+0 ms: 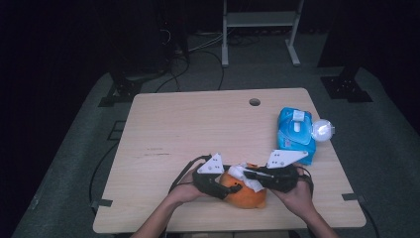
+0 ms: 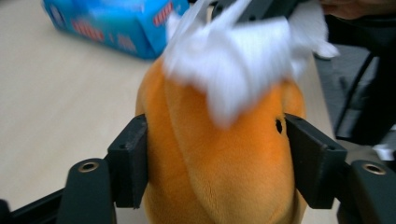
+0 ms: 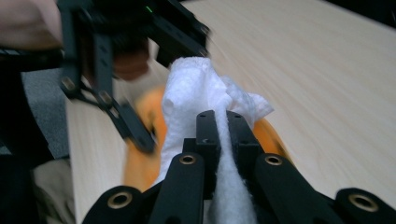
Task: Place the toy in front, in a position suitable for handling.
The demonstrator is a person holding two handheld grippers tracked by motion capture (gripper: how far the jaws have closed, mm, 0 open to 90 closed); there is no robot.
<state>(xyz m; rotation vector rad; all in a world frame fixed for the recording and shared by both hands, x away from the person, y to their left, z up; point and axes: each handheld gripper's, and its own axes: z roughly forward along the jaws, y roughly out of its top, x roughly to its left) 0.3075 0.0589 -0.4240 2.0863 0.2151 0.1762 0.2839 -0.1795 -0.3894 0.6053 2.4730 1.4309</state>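
An orange plush toy [image 1: 247,197] lies near the table's front edge, between the person's two hands. In the left gripper view my left gripper [image 2: 217,158] has its pads pressed on both flanks of the plush toy [image 2: 205,177]. My right gripper [image 3: 223,123] is shut on a crumpled white wipe [image 3: 196,88], and the wipe [image 2: 238,60] rests on top of the toy. From above, the left gripper [image 1: 232,189] and the right gripper [image 1: 247,174] meet over the toy, with the wipe [image 1: 241,172] between them.
A blue pack of wet wipes [image 1: 295,133] lies at the right side of the wooden table [image 1: 188,124], with a round white object [image 1: 322,130] beside it. A cable hole [image 1: 254,102] sits near the far edge. Black stands and a white frame stand on the floor beyond.
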